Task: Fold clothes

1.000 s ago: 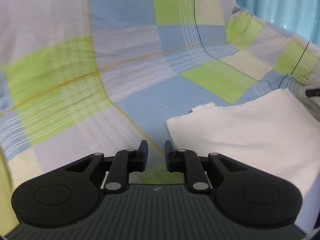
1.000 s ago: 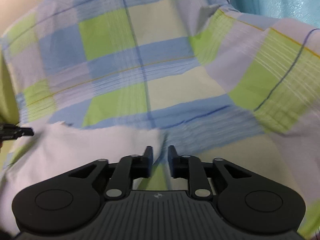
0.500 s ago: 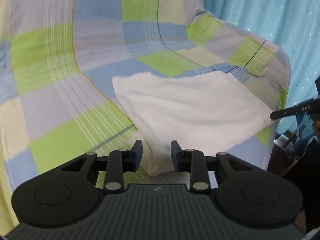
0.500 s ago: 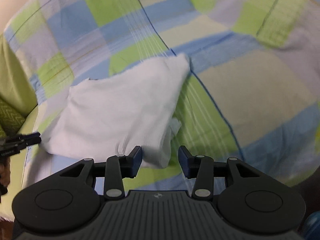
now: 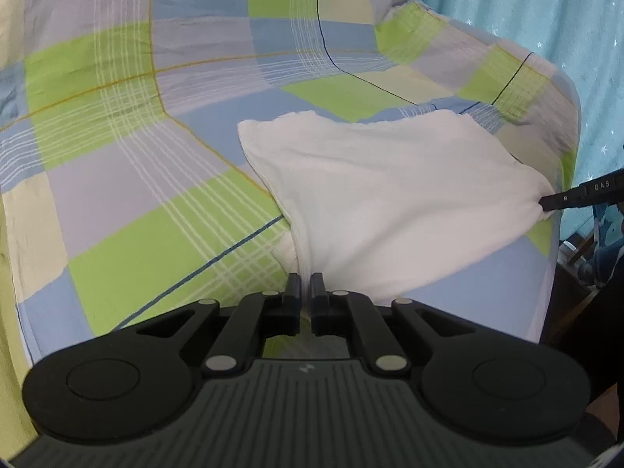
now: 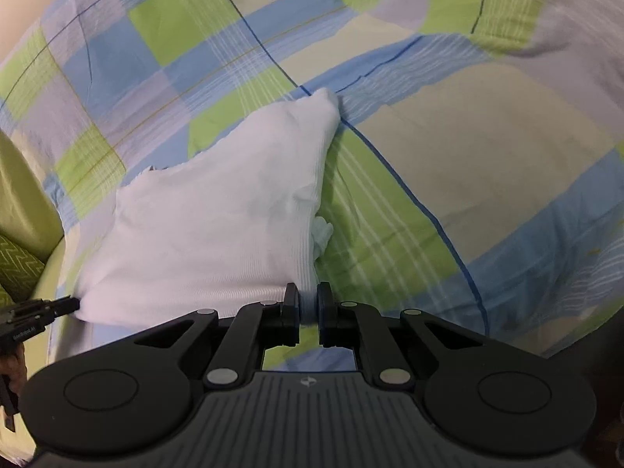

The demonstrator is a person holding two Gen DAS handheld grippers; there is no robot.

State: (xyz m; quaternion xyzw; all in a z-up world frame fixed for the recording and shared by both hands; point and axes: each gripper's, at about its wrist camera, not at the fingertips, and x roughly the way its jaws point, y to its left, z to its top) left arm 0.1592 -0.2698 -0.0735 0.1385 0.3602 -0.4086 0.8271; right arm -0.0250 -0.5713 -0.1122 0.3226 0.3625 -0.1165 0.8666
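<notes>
A blue, green and lilac checked bedsheet (image 5: 163,163) carries a folded white knit garment (image 5: 382,195); the left gripper (image 5: 305,288) and right gripper (image 6: 308,300) each pinch a near corner of it.

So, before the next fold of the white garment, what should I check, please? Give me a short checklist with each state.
1. Left gripper shut on the white garment: ok.
2. Right gripper shut on its near corner: ok.
3. Near edge taut between both grippers: ok.
4. Far corners lying on the checked sheet: ok.
5. Layers aligned: not ok, a loose bit sticks out at one side.
6. Space beyond for folding: ok.
</notes>
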